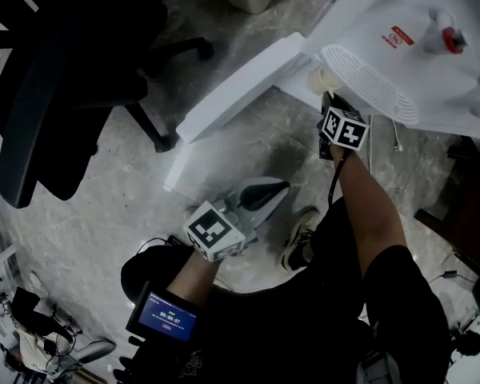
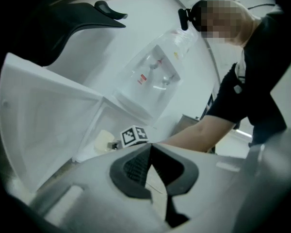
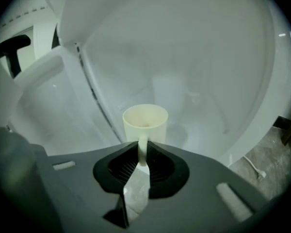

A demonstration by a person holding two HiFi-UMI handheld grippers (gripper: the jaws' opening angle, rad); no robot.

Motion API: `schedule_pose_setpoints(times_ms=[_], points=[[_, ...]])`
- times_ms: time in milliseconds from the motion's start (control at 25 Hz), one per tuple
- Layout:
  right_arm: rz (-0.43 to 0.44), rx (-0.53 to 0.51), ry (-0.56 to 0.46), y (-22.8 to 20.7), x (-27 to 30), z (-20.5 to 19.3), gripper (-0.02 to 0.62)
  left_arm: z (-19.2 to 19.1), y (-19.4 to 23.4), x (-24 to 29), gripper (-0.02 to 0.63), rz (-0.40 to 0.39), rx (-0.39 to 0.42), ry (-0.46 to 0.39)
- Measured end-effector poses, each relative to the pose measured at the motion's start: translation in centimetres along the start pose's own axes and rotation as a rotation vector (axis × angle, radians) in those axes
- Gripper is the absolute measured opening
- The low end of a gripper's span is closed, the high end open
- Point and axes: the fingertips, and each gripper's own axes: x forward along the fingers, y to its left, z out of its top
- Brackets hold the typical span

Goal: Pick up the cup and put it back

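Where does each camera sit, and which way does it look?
Head view: on the head, facing steeply down at floor and dispenser; forearms, left gripper, right gripper show.
Left gripper view: on the left gripper, facing the dispenser; right forearm shows.
Right gripper view: on the right gripper, facing its held cup; no body.
All three share the cup.
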Motion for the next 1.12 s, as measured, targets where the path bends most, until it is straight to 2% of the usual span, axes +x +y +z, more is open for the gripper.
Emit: schedule_pose_setpoints(times_ms=[80, 200, 360, 520, 640, 760, 880, 1000, 1120], points=[[0.084, -0.026, 0.019, 2.7, -3.9, 0.1, 0.054, 2.0, -0.8, -1.1, 0.002, 0.017, 0.015, 0.015], [0.203, -0.066, 0.057, 7.3, -9.9, -0.1, 0.054, 4.9, -1.7, -3.3, 0.002, 0.065, 0.117, 0.052], [0.288, -0.098, 0.076, 11.4, -17.7, 0.8, 0.054, 5.8, -3.7, -5.7, 0.002, 0.102, 0.146, 0.129], [0.363, -0.077, 0.057, 15.2, -27.5, 5.2, 0.054, 7.6, -10.1, -9.7, 0.002, 0.169, 0.026, 0.138], [0.442, -0.142, -0.010, 18.7, -35.1, 10.5, 0.055, 10.1, -16.2, -12.9, 0.002, 0.214, -0.055, 0.135], [0.542, -0.240, -0.148, 22.0, -41.3, 18.1, 0.055, 14.5, -20.6, -13.9, 0.002, 0.238, -0.071, 0.117], [0.617, -0.330, -0.236, 23.7, -49.7, 24.4, 0.055, 19.6, -27.9, -13.4, 0.002, 0.230, -0.092, 0.049], [0.653, -0.418, -0.296, 24.1, -56.8, 28.8, 0.055, 24.3, -33.6, -12.5, 0.002, 0.232, -0.053, -0.063], [0.657, -0.456, -0.356, 23.9, -61.8, 31.0, 0.055, 28.7, -36.8, -12.6, 0.002, 0.253, -0.010, -0.143]])
